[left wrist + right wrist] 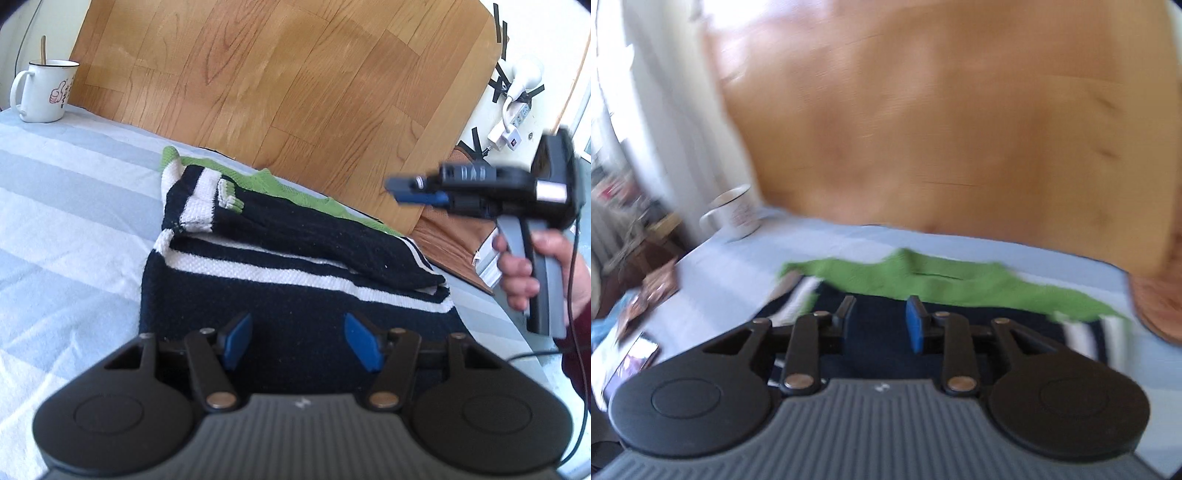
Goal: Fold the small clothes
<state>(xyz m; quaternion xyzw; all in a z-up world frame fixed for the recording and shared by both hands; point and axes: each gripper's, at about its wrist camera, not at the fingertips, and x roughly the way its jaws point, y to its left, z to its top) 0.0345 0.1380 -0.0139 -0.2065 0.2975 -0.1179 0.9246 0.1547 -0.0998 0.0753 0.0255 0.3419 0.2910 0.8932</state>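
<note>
A navy knitted garment with white stripes (pixel 295 266) lies folded into a compact bundle on a bed covered with a pale blue-and-white striped sheet (pixel 66 221). A sleeve is laid across the top of the bundle. Beneath and behind it, touching it, a green garment (pixel 960 284) lies spread out flat, its edge showing past the navy one on the far side.

The left gripper (pixel 297 341) hovers just above the near edge of the navy bundle, its blue-padded fingers (pixel 236 341) wide apart and holding nothing. The right gripper (pixel 881 321) is held in the air by a hand (pixel 524 269) to the right of the pile; its own view is blurred by motion, and shows its fingers apart and empty over the navy cloth.

A white mug (pixel 42 90) with a spoon stands at the far left corner, well apart from the clothes. A wooden headboard (pixel 295 74) rises behind.

Judging from the layout, the navy garment looks folded or nearly so, with perhaps a final tidying left. The green one appears not yet folded, so roughly half the work seems to remain.
</note>
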